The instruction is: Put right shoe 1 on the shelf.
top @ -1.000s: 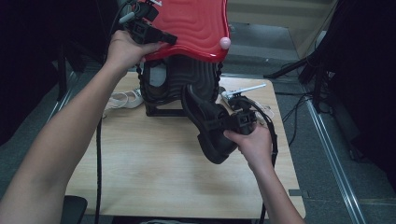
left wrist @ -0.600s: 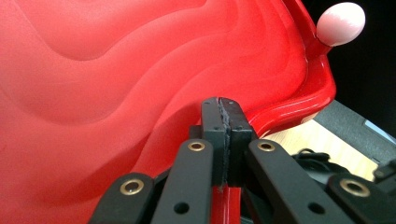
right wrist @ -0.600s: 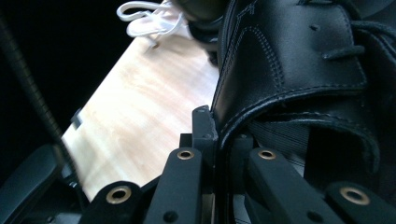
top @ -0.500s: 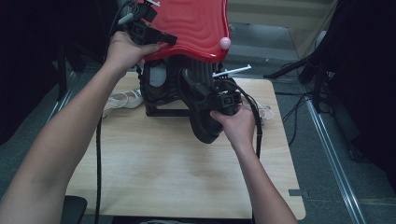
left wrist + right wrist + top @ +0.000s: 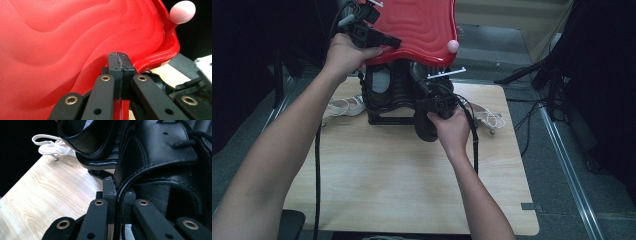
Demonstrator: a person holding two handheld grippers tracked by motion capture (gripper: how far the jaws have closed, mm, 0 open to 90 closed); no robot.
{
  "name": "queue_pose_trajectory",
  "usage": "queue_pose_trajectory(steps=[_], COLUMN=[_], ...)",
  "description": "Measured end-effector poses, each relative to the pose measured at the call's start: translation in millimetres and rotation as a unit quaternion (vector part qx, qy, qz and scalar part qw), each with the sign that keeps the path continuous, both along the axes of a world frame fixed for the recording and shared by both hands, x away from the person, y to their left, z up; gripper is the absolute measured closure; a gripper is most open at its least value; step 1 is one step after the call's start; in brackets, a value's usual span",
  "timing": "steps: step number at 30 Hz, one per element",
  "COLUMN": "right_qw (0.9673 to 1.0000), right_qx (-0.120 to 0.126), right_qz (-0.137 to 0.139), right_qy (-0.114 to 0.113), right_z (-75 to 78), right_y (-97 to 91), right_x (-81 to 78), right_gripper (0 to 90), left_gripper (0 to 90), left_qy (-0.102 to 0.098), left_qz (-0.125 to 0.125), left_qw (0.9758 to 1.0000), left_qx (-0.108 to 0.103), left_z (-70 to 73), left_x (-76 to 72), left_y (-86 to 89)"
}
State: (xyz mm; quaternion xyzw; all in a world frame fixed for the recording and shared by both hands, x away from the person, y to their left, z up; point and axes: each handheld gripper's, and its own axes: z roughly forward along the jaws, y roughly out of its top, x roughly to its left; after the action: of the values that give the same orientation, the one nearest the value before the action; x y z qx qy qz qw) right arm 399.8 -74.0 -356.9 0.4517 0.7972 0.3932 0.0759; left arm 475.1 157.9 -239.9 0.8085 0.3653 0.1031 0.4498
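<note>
L gripper (image 5: 379, 40): jaws clamped on rim of red lid (image 5: 422, 30), lid raised over rack (image 5: 387, 107) at table's (image 5: 377, 175) far edge | R gripper (image 5: 437, 102): jaws pinched on collar of black shoe (image 5: 160, 157), shoe at rack front beside second black shoe (image 5: 87, 135) | white sandal (image 5: 51, 147) on table, left of rack

A rack (image 5: 384, 120) stood at the table's (image 5: 377, 185) far edge under a raised lid (image 5: 422, 30). One shoe (image 5: 382, 92) sat in it; sandals (image 5: 343, 106) lay left of it.
</note>
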Motion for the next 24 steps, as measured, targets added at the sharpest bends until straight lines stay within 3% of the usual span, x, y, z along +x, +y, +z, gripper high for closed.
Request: queue_pose_trajectory(steps=[6,11,16,21,24], right_qw=[0.9996,0.9978,0.9951,0.9941,0.994], right_qx=[-0.003,-0.013,-0.033,-0.038,-0.025], right_qz=[-0.005,-0.028,-0.06,-0.052,-0.059], right_qy=[-0.029,-0.058,-0.071,-0.088,-0.088], right_z=[-4.4,-6.4,-17.6,-25.9,-26.6], right_y=[16.4,28.0,30.3,37.2,42.4], right_x=[2.5,7.3,19.9,22.4,26.4], right_gripper=[85.5,85.7,86.7,86.4,86.1], left_gripper=[90.0,90.0,90.0,90.0,90.0], left_qy=[0.0,0.0,0.0,0.0,-0.002], left_qz=[0.003,0.003,0.003,0.002,0.003], left_qw=[1.0,1.0,1.0,1.0,1.0], left_qx=[0.0,-0.001,-0.001,-0.002,-0.002], left_z=[0.0,-0.2,-0.2,-0.3,-0.6], left_x=[-1.2,-1.3,-1.4,-1.1,-1.4], left_y=[-0.4,0.0,0.3,0.6,0.5])
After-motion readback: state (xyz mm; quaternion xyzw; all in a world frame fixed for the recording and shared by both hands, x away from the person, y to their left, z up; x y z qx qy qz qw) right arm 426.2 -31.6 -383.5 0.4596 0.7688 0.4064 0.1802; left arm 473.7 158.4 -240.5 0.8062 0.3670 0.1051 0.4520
